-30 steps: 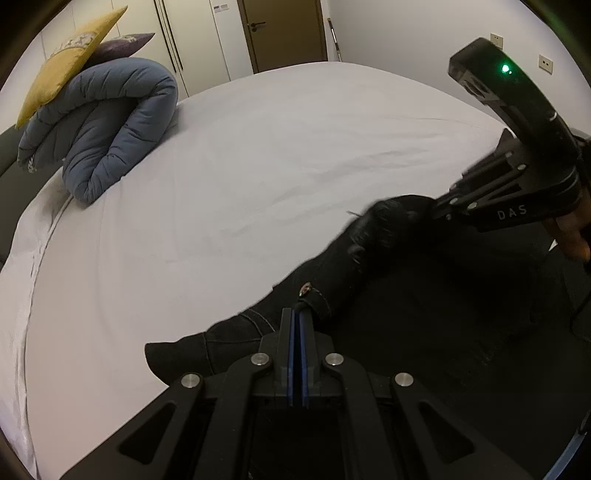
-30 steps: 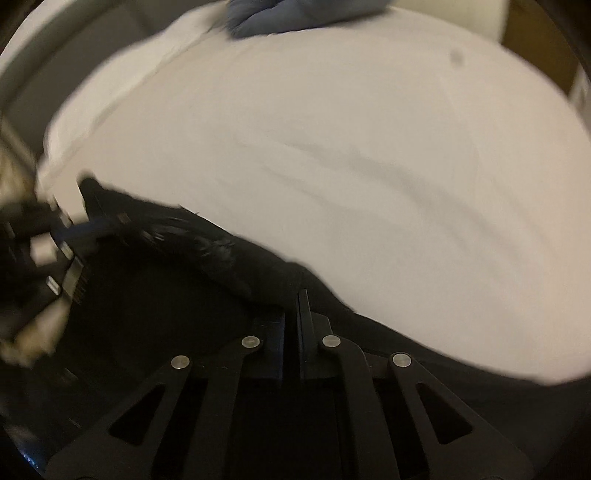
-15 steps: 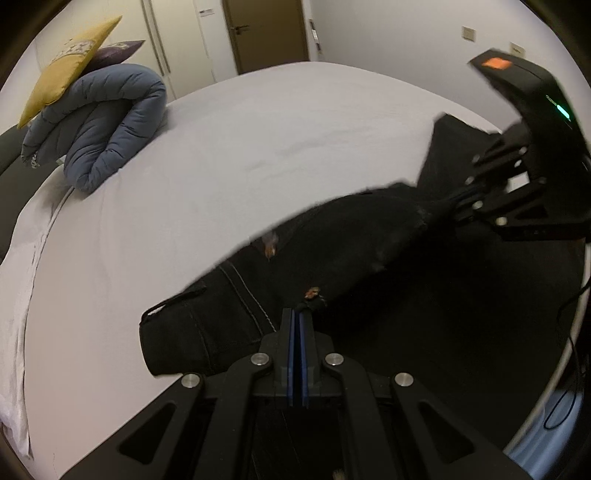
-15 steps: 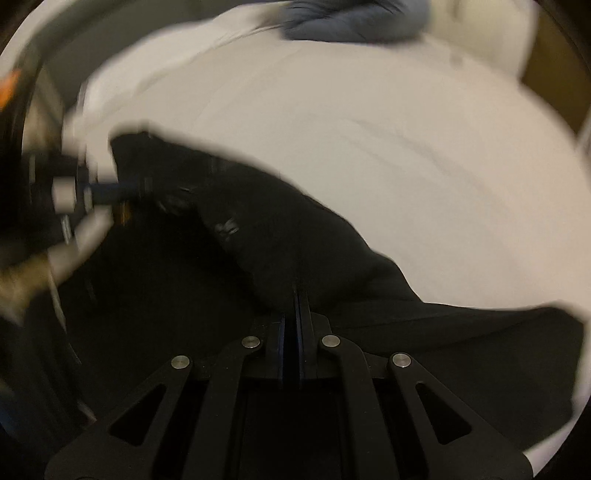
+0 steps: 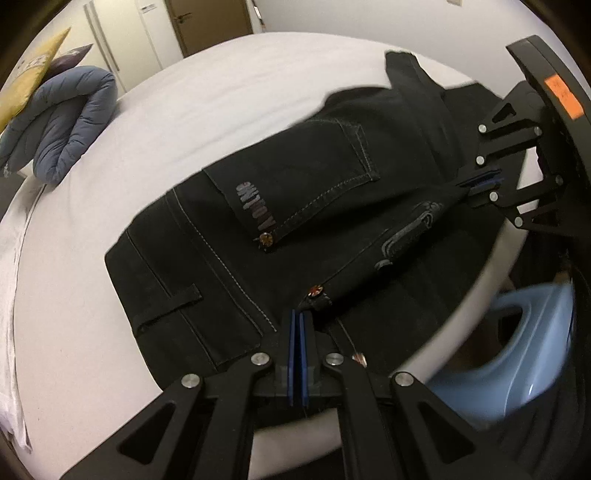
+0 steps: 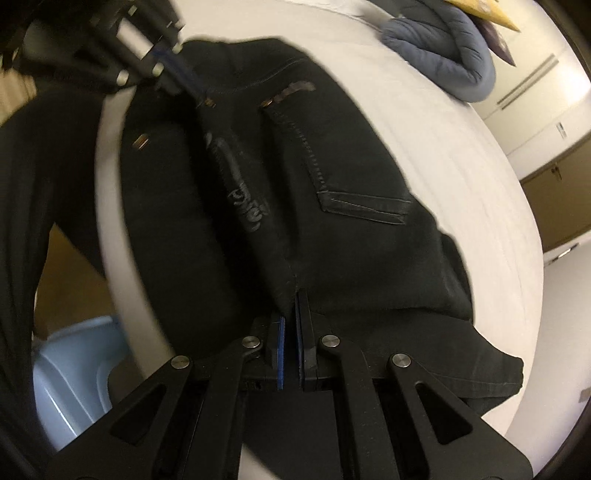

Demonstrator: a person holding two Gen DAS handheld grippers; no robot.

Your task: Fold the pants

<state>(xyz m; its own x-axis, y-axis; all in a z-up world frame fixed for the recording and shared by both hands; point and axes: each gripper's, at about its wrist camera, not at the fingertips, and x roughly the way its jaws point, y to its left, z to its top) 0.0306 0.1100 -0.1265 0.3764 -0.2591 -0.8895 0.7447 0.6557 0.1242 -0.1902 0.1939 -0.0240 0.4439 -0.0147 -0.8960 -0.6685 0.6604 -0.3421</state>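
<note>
Black pants [image 5: 295,206] back-pockets-up on bed [image 5: 184,110], stretched lengthwise between left gripper [image 5: 298,325] and right gripper [image 6: 291,306], fingers pinching fabric.

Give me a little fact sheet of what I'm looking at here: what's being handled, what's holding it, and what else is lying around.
item handled: black pants, back pockets up, spread on the bed
surface: white bed sheet
left gripper: shut on the pants, near a rivet at the waistband
right gripper: shut on the pants
bedding nearby: rolled blue duvet with a yellow pillow on it, apart from the pants
beside the bed: light blue plastic basket
background: brown door
</note>
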